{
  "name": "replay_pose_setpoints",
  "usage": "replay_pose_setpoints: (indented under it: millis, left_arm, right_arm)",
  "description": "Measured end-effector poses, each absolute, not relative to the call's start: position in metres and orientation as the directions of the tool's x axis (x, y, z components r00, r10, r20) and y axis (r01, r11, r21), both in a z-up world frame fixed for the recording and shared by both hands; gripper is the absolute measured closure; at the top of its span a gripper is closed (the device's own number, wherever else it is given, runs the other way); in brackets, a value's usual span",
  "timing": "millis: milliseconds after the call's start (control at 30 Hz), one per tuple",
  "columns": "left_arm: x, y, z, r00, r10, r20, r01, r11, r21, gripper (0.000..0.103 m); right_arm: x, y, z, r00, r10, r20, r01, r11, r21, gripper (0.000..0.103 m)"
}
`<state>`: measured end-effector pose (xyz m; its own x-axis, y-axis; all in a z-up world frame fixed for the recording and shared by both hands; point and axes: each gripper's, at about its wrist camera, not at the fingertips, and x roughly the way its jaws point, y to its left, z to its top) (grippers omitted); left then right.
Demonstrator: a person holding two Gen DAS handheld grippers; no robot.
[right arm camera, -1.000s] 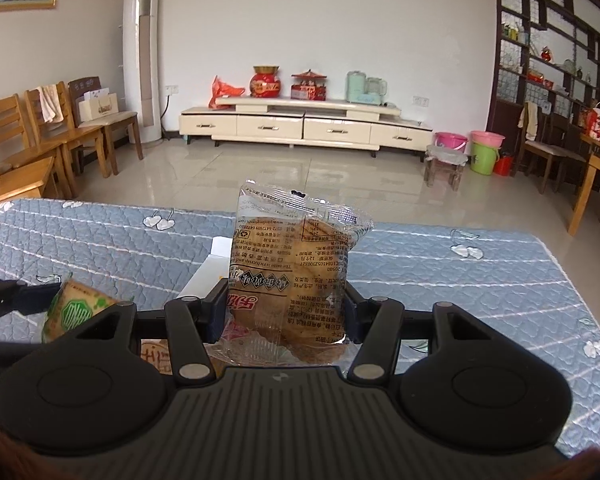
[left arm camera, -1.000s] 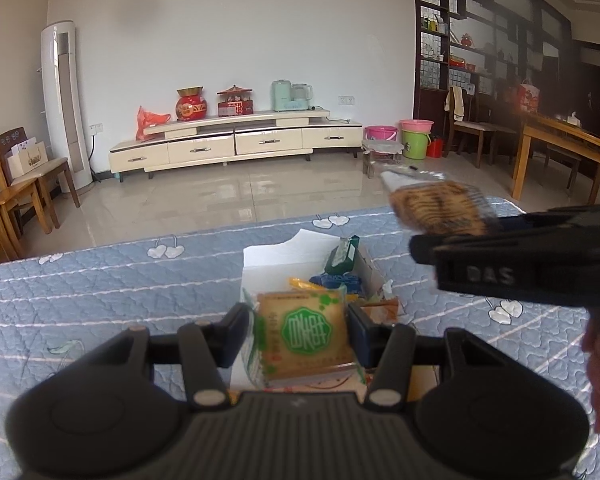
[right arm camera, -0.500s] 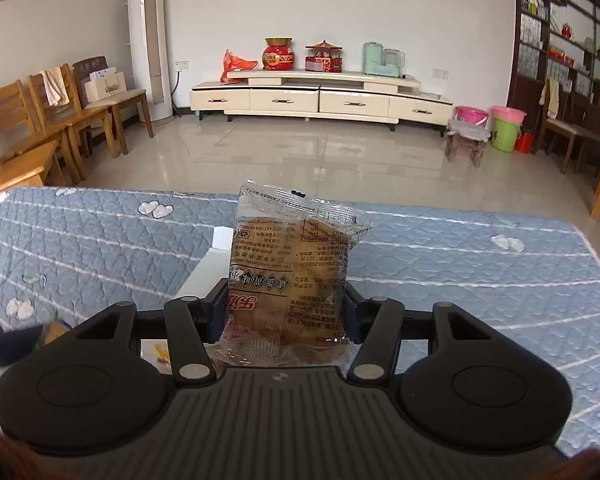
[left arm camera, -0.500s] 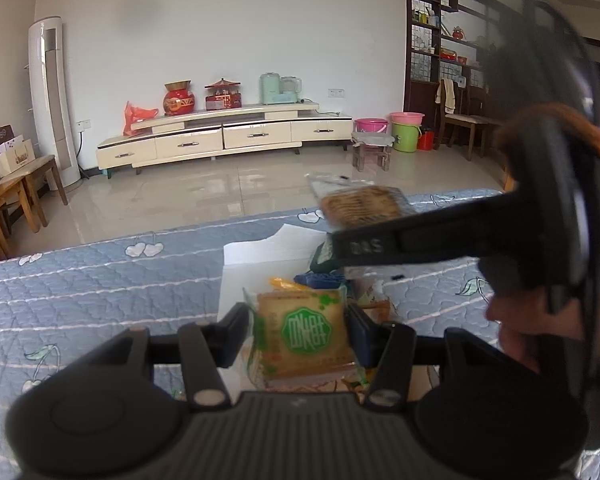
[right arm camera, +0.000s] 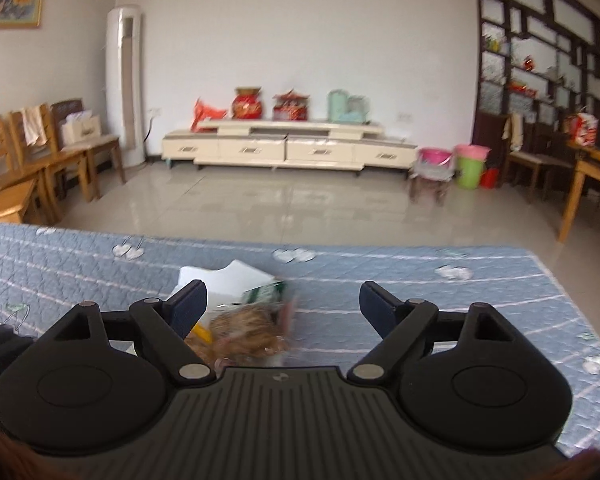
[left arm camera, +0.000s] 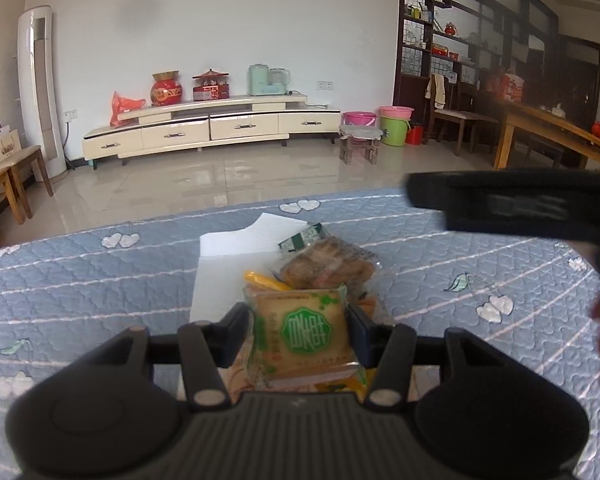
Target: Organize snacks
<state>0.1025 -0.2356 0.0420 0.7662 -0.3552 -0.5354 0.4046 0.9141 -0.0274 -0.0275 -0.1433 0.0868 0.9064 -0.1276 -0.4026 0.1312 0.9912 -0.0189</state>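
My left gripper (left arm camera: 298,320) is shut on a tan snack packet with a green label (left arm camera: 306,332), held upright over a white open box (left arm camera: 220,264) on the blue quilt. A clear packet of brown biscuits (left arm camera: 326,266) lies on the heap of snacks in that box, beside a green packet (left arm camera: 302,238). My right gripper (right arm camera: 283,300) has its jaws opening wide with nothing between its pads; the brown biscuit packet (right arm camera: 246,332) lies blurred below it in the box (right arm camera: 224,278). From the left wrist view, a right gripper finger (left arm camera: 512,208) hangs at the right, above the quilt.
The blue quilted surface (left arm camera: 80,280) spreads on both sides of the box. Beyond its far edge are a tiled floor, a cream TV cabinet (left arm camera: 212,130), wooden chairs (right arm camera: 32,176) at the left, and a wooden table (left arm camera: 552,136) at the right.
The right gripper let go of the brown biscuit packet, which now lies in the box, and its jaws swung wide. The left gripper keeps its hold on the green-label packet.
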Motion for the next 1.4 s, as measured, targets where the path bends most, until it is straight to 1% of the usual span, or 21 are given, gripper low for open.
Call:
replay_pose_setpoints:
  millis: [33, 67, 133, 200, 267, 333, 433, 500, 533, 567, 667, 767, 967, 1167, 1400]
  left_arm:
    - [0.104, -0.237, 0.043, 0.765, -0.364, -0.531, 0.409, 0.912, -0.036, 0.046]
    - [0.107, -0.238, 0.042, 0.76, -0.37, -0.535, 0.413, 0.91, -0.042, 0.04]
    - [0.111, -0.237, 0.043, 0.752, -0.382, -0.537, 0.412, 0.909, -0.069, 0.033]
    - [0.11, -0.235, 0.045, 0.753, -0.382, -0.535, 0.408, 0.91, -0.075, 0.032]
    - [0.106, -0.231, 0.05, 0.768, -0.365, -0.526, 0.392, 0.918, -0.064, 0.026]
    - [0.098, -0.224, 0.057, 0.784, -0.351, -0.513, 0.376, 0.925, -0.058, 0.022]
    - [0.082, -0.211, 0.068, 0.812, -0.315, -0.491, 0.344, 0.938, -0.032, 0.013]
    - [0.07, -0.2, 0.073, 0.822, -0.294, -0.488, 0.324, 0.946, -0.024, 0.012]
    - [0.065, -0.195, 0.074, 0.824, -0.283, -0.491, 0.314, 0.949, -0.02, 0.009]
    - [0.057, -0.19, 0.075, 0.827, -0.266, -0.496, 0.3, 0.954, -0.011, 0.001]
    - [0.037, -0.179, 0.073, 0.837, -0.213, -0.505, 0.259, 0.966, 0.022, 0.001]
    - [0.022, -0.171, 0.064, 0.825, -0.188, -0.532, 0.246, 0.969, 0.038, 0.001]
    - [0.001, -0.161, 0.051, 0.815, -0.138, -0.562, 0.194, 0.98, 0.041, 0.001]
    - [-0.01, -0.157, 0.043, 0.813, -0.125, -0.569, 0.195, 0.979, 0.063, 0.001]
    - [-0.016, -0.152, 0.043, 0.819, -0.131, -0.559, 0.194, 0.979, 0.056, 0.001]
  right_arm:
    - [-0.035, -0.147, 0.09, 0.909, -0.135, -0.395, 0.143, 0.99, -0.01, 0.0]
    - [-0.041, -0.151, 0.092, 0.91, -0.143, -0.389, 0.156, 0.988, 0.0, 0.0]
    - [-0.054, -0.154, 0.094, 0.909, -0.142, -0.392, 0.162, 0.987, 0.019, 0.0]
    - [-0.063, -0.152, 0.095, 0.905, -0.142, -0.401, 0.158, 0.987, 0.009, 0.0]
    - [-0.073, -0.146, 0.094, 0.9, -0.151, -0.409, 0.155, 0.988, -0.023, 0.0]
    - [-0.083, -0.142, 0.093, 0.898, -0.146, -0.415, 0.15, 0.988, -0.025, 0.0]
    - [-0.093, -0.135, 0.094, 0.894, -0.146, -0.424, 0.154, 0.988, -0.018, 0.0]
    - [-0.104, -0.13, 0.092, 0.887, -0.148, -0.437, 0.158, 0.987, -0.012, 0.0]
    - [-0.112, -0.127, 0.09, 0.884, -0.154, -0.441, 0.163, 0.986, -0.017, 0.0]
    - [-0.118, -0.124, 0.089, 0.88, -0.16, -0.448, 0.168, 0.986, -0.023, 0.0]
    - [-0.134, -0.111, 0.081, 0.863, -0.162, -0.478, 0.162, 0.986, -0.041, 0.0]
    - [-0.145, -0.097, 0.07, 0.848, -0.161, -0.505, 0.162, 0.986, -0.041, 0.0]
    - [-0.149, -0.08, 0.057, 0.815, -0.15, -0.56, 0.151, 0.988, -0.044, 0.0]
    - [-0.158, -0.073, 0.052, 0.808, -0.153, -0.569, 0.152, 0.987, -0.051, 0.0]
    - [-0.164, -0.066, 0.05, 0.806, -0.138, -0.576, 0.124, 0.99, -0.062, 0.0]
